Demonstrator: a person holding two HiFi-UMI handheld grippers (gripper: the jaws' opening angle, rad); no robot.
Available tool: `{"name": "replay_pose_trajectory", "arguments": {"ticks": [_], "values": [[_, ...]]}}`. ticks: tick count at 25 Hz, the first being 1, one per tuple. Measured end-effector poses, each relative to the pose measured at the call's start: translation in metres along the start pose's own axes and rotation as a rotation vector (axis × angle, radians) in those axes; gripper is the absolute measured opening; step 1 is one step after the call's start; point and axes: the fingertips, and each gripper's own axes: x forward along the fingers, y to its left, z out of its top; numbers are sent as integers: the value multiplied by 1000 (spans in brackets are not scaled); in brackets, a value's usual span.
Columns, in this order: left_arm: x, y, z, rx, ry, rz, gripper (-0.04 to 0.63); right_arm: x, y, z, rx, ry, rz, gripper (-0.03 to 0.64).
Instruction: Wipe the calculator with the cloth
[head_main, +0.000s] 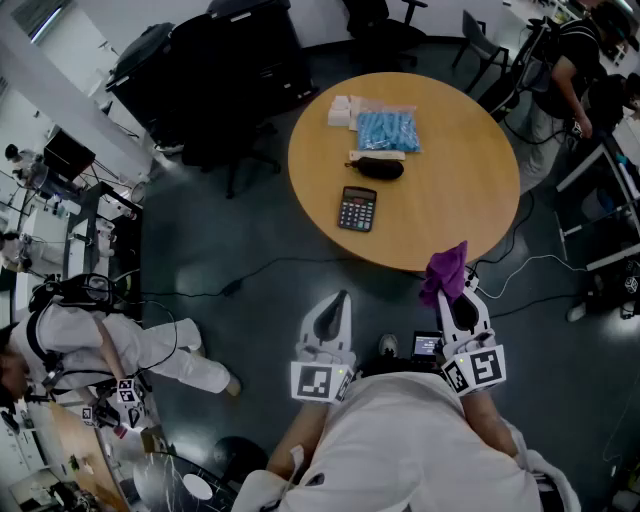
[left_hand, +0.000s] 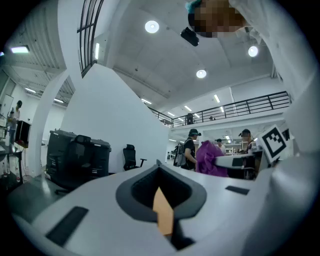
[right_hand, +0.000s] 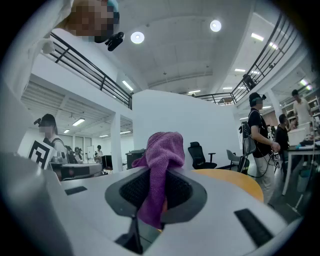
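Claws both level short of table (head_main: 470, 200): left claw (head_main: 341, 300) closed empty, right claw (head_main: 455, 292) clamped on purple cloth (head_main: 445, 268).

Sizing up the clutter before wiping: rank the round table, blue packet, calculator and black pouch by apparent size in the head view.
1. round table
2. blue packet
3. calculator and black pouch: these look about alike, so they are left unranked.

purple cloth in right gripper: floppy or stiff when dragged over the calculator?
Likely floppy: the cloth bunches and droops above the shut jaws of the right gripper. Probably light, since that pinch alone holds it up. The flat calculator may slide on the smooth table.
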Motion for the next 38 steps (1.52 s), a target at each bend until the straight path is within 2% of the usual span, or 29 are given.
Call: {"name": "replay_pose_trajectory", "arguments": {"ticks": [13,16,20,24,28,31,38], "values": [[3,2,-1,-5,3,-8,8,4,0,0,20,-2,4,75],[5,6,-6,-6,15,1,8,8,-3,2,54,-16,14,75],[16,8,-14,-11,38,22,8,16,-13,-3,46,11,34,75],[31,17,-30,18,76,50,8,27,-29,-12,41,33,54,75],[58,40,-40,48,109,67,8,56,-48,-18,22,60,81,75],[85,66,-48,56,136,40,8,82,-55,-19,16,74,78,75],[185,150,-90,97,224,-84,8,162,-83,-21,8,72,-32,75]]}}
